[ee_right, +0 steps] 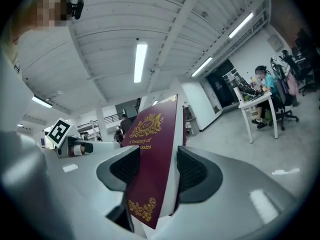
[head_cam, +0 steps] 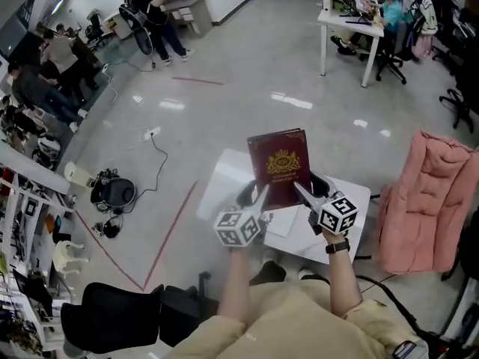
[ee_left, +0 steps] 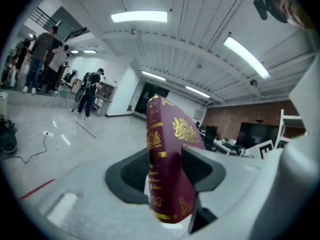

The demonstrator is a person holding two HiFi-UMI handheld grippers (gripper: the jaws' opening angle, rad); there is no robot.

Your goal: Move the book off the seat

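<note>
The maroon book is held upright in the air, its lower edge clamped between the jaws of the left tool and of the right tool. With only that edge pinched, the book could be tipped or dropped if one grip is loosened first.

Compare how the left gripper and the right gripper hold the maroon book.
The left gripper holds the lower left corner of the maroon book, the right gripper its lower right corner. The left gripper bites the spine edge; the right gripper the page edge. Both are shut on it.
</note>
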